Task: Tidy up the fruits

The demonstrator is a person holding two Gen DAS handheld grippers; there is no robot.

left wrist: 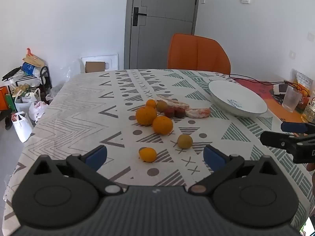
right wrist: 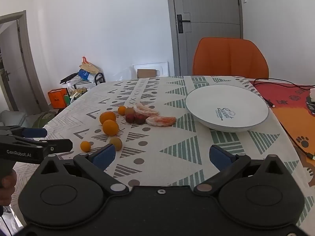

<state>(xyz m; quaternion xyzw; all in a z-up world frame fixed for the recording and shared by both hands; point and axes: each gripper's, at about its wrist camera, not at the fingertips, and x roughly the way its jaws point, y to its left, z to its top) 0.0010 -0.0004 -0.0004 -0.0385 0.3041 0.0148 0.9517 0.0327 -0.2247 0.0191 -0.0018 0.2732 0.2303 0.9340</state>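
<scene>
Loose fruit lies mid-table: two oranges (left wrist: 153,120), a small orange fruit (left wrist: 147,154), a greenish-yellow fruit (left wrist: 184,141), two dark red fruits (left wrist: 174,112) and peeled citrus segments (left wrist: 197,112). They also show in the right wrist view, the oranges (right wrist: 109,122) left of centre. A white plate (left wrist: 237,98) (right wrist: 226,108) stands empty to their right. My left gripper (left wrist: 155,156) is open and empty, just short of the small orange fruit. My right gripper (right wrist: 162,155) is open and empty, over bare cloth in front of the plate.
An orange chair (left wrist: 197,52) stands at the table's far side. A cable (right wrist: 283,82), a glass (left wrist: 292,98) and a bottle sit at the right on an orange mat. Bags and a cart clutter the floor at left (left wrist: 25,90).
</scene>
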